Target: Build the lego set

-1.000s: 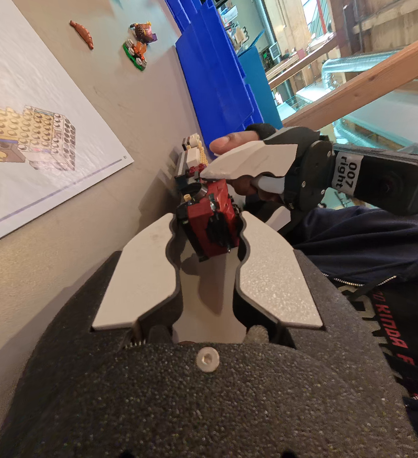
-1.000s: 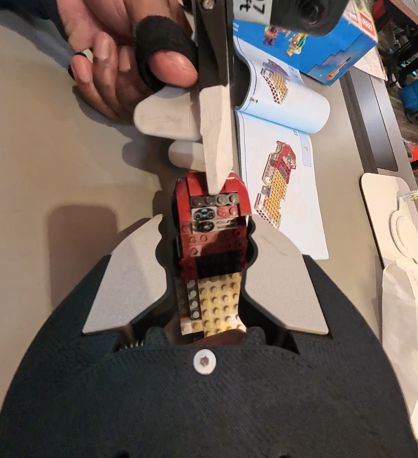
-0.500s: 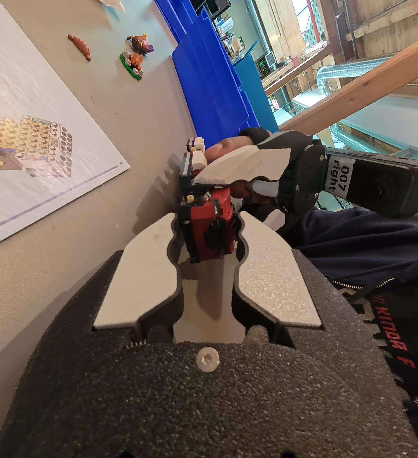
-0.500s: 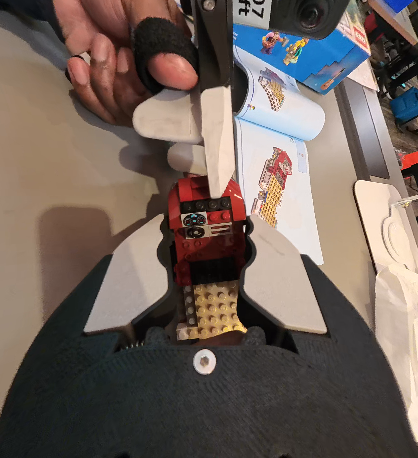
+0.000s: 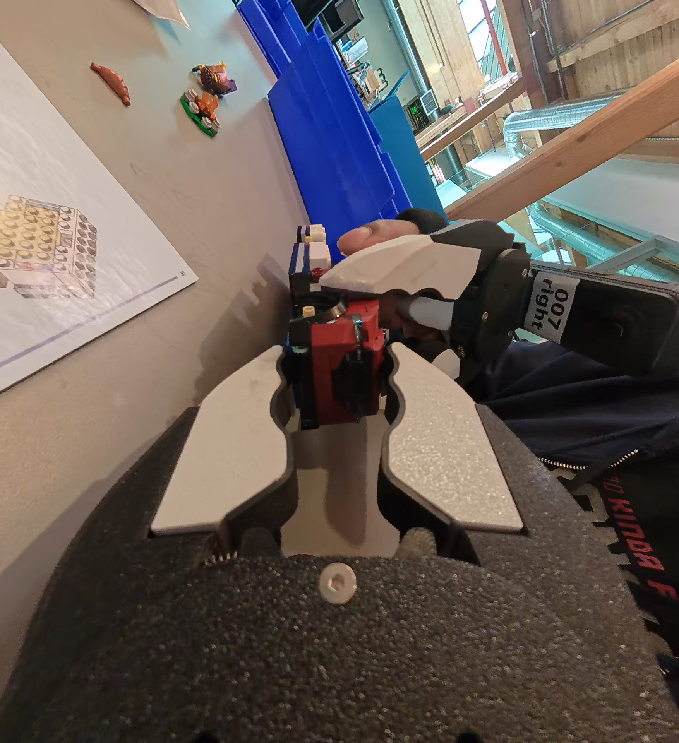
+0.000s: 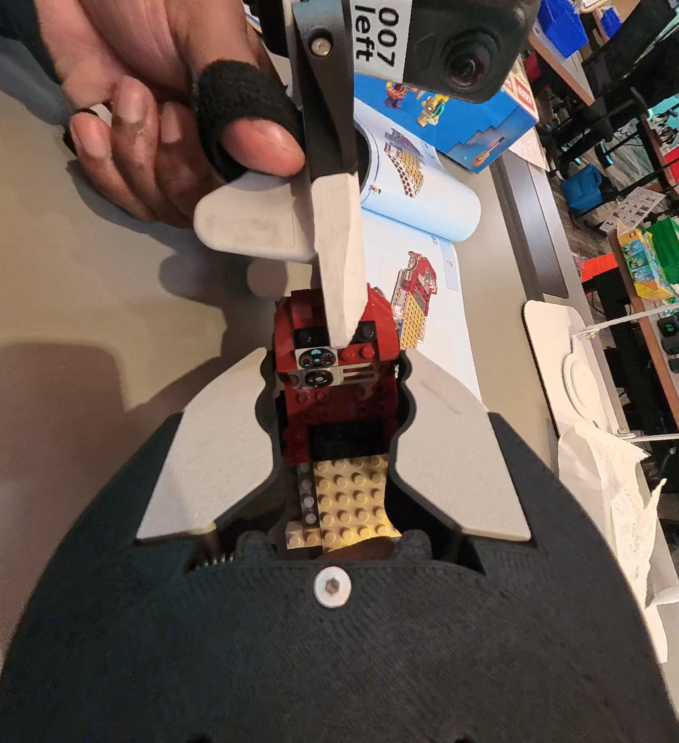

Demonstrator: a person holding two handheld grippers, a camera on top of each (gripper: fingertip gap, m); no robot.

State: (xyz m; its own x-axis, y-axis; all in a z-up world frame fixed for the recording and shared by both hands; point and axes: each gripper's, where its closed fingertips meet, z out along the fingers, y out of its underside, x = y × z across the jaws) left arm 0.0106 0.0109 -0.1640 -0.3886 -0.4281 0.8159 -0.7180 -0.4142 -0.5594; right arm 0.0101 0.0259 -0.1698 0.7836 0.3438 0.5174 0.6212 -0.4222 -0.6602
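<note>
Gripping the red brick model from two directions, both tools bear on it above the grey table. The right gripper clamps the model's flanks behind its dashboard tiles; the left gripper pinches the model's red nose, top and underside. The open instruction booklet lies just beyond the model. Done well, I judge, both clamps stay square and steady so no bricks pop loose.

table: plain tan top | open paper booklet lies on it | blue toy box just behind booklet | white board right of booklet | small brick toys and brown curved piece beyond booklet
</note>
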